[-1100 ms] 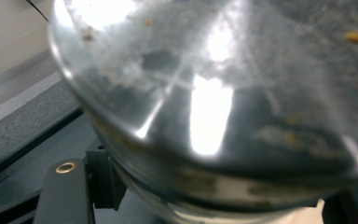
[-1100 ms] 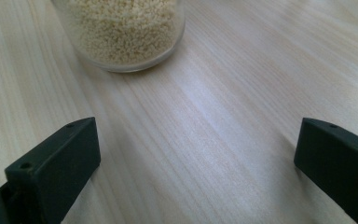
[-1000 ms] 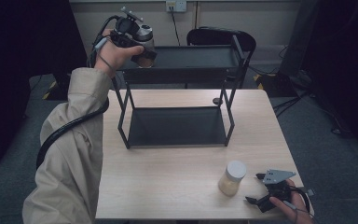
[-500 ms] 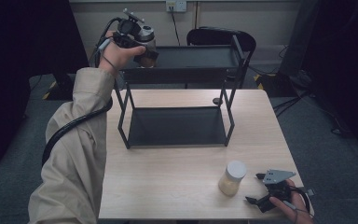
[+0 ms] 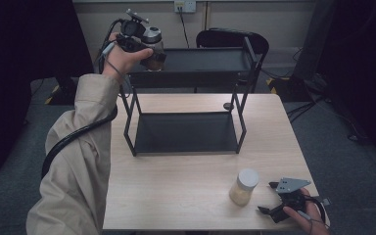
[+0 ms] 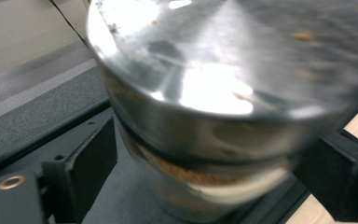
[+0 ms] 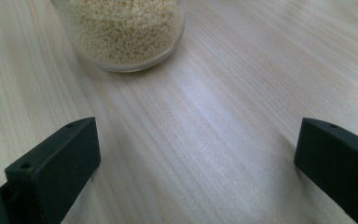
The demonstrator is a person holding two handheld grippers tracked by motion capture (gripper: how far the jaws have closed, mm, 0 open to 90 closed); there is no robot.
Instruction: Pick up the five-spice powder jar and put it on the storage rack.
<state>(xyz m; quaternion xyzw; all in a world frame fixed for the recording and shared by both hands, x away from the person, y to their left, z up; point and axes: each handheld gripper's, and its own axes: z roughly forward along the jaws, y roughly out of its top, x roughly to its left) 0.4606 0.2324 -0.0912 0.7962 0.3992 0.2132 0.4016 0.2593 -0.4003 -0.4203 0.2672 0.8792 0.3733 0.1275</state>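
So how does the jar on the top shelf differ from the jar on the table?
The shelf jar sits at the left end of the rack's top shelf, between the left gripper's jaws, which have just been opening; the table jar stands free on the table, ahead of the open right gripper. The shelf jar holds brown contents; the table jar holds pale grains. Both are upright, clear, with metal-looking lids.

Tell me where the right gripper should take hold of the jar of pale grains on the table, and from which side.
Grip the jar of pale grains around its glass body, below the grey lid. It stands upright with straight round walls, so a level approach suits it. The right gripper lies just to its right with jaws already open and bare table between, so probably come in from that side.
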